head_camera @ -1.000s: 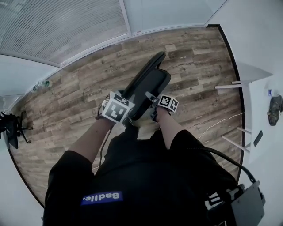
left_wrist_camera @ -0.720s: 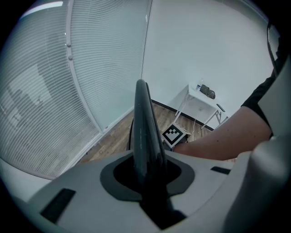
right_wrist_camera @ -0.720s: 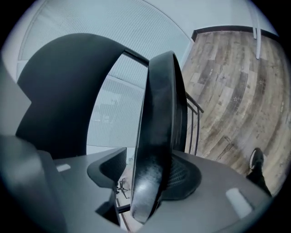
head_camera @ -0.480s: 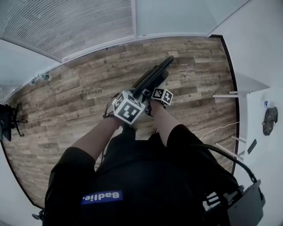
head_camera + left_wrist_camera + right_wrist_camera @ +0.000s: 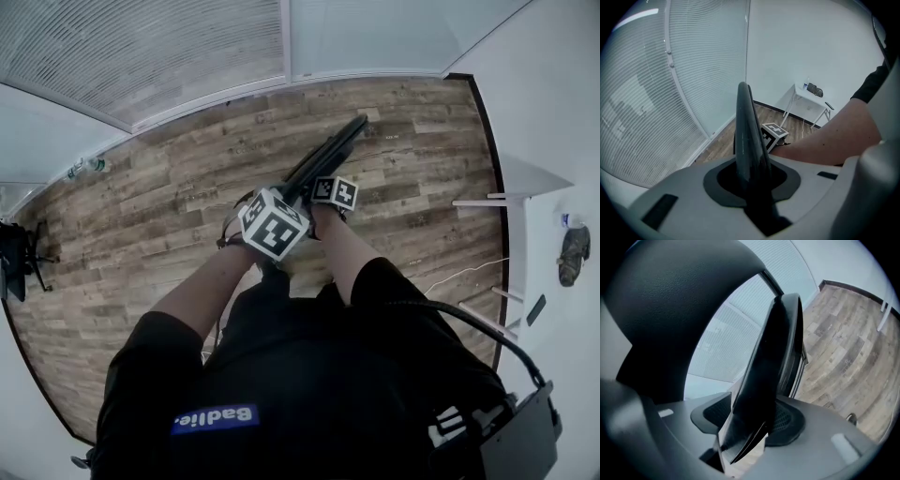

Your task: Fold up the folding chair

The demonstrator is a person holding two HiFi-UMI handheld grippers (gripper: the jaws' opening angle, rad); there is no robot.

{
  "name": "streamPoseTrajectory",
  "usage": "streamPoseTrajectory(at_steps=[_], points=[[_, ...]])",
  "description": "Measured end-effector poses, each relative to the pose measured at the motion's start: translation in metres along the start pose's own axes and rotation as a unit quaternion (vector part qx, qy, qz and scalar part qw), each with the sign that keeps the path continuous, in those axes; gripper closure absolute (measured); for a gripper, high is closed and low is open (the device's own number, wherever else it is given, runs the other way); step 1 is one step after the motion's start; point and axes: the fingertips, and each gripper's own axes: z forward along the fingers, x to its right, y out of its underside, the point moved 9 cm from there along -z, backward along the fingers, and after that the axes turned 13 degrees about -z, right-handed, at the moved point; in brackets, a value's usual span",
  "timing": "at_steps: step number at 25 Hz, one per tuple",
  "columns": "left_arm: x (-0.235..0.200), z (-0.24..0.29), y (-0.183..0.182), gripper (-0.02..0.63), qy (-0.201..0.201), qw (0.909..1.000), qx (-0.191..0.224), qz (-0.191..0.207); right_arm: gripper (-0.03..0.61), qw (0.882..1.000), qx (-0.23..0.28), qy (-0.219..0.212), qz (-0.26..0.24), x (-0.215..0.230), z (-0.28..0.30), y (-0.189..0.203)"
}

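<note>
The left gripper point(image 5: 751, 180) pinches a thin black edge of the folding chair point(image 5: 746, 131). Its dark pads press on both faces of that panel, which rises straight ahead from between the jaws and tapers to a rounded tip. Just to the right of the panel and a little beyond the jaws sits the right gripper's marker cube point(image 5: 774, 133), with the person's forearm point(image 5: 834, 140) reaching in from the right behind it. Farther ahead and to the right a white table point(image 5: 808, 96) stands against the wall. Window blinds point(image 5: 670, 93) fill the left side.

The right gripper point(image 5: 752, 423) also clamps the chair. A dark panel stands between its ribbed pads, and its jaws have just been closing a little further on it. Ahead of them the panel lies close against a second, rimmed black part. A broad grained black surface point(image 5: 670, 296) looms up and to the left of the jaws, and I cannot tell which part it is. The plank floor point(image 5: 843, 348) spreads to the right.

From the head view, the chair shows as a slim black shape, edge-on, running away from both grippers over the floor. The two grippers sit side by side at its near end.
</note>
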Motion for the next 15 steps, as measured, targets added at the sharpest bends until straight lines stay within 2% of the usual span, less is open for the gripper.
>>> streamPoseTrajectory(at_steps=[6, 9, 15], points=[[-0.002, -0.001, -0.002, 0.535, 0.010, 0.9999, -0.004, -0.003, 0.373, 0.999, -0.012, 0.033, 0.005, 0.007, -0.013, 0.009], [0.000, 0.000, -0.001, 0.533, 0.017, 0.9998, -0.007, 0.000, 0.373, 0.999, -0.036, 0.032, 0.010, 0.012, -0.020, 0.014], [0.009, 0.002, 0.000, 0.528, 0.020, 0.9998, -0.006, 0.003, 0.373, 0.998, -0.061, 0.022, -0.015, 0.017, -0.040, 0.023]])
